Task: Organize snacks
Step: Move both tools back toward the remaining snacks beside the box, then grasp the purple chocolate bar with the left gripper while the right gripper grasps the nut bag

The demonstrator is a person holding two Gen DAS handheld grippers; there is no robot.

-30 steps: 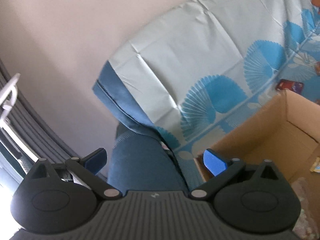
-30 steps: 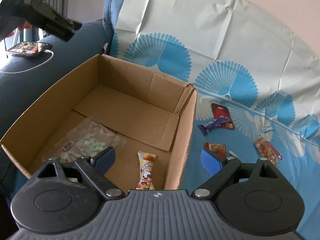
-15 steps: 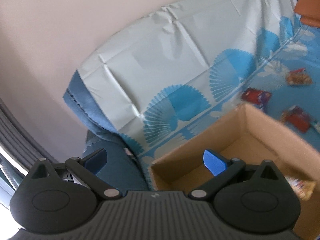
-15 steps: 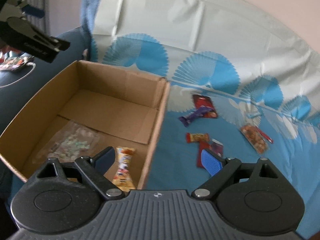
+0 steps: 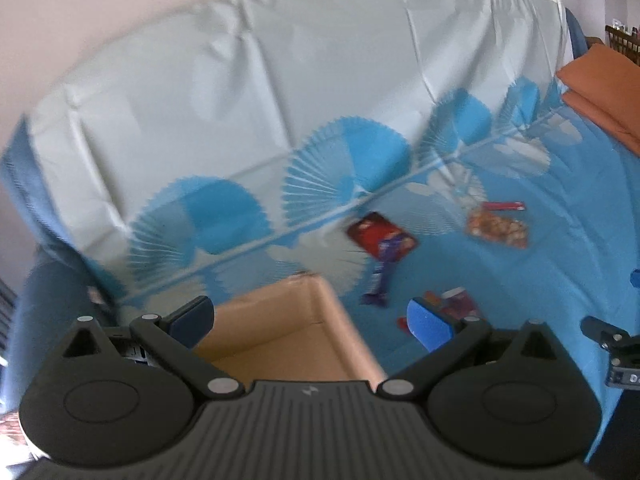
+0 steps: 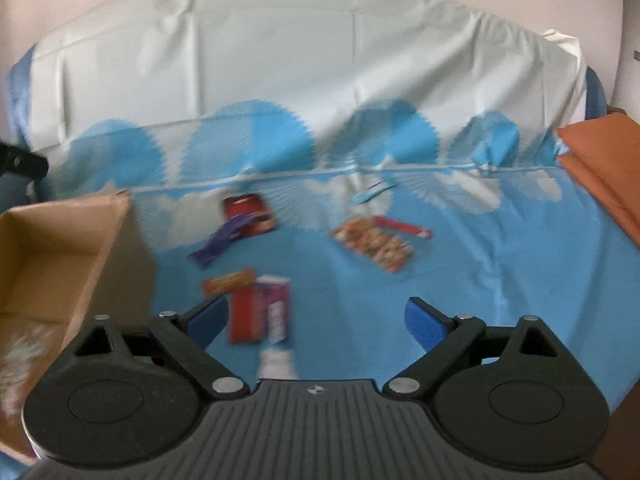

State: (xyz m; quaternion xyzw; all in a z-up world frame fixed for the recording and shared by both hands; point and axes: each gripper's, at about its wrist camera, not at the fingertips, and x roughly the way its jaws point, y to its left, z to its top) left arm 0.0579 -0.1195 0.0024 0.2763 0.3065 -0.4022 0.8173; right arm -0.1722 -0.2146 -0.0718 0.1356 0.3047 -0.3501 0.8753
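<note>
Purple wrapper (image 6: 224,238) lies slantwise beside cardboard box (image 6: 120,240), long axis toward it.

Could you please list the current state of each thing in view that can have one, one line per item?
left gripper: open, empty, above the box corner
right gripper: open, empty, over the loose snacks
cardboard box: open at the top, a clear bag visible inside
red and purple packet: lying flat on the cover, outside the box
purple wrapper: lying on the cover, partly over a red packet
nut bag: lying flat, outside the box

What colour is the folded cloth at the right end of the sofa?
The folded cloth is orange; the right wrist view shows it best.
</note>
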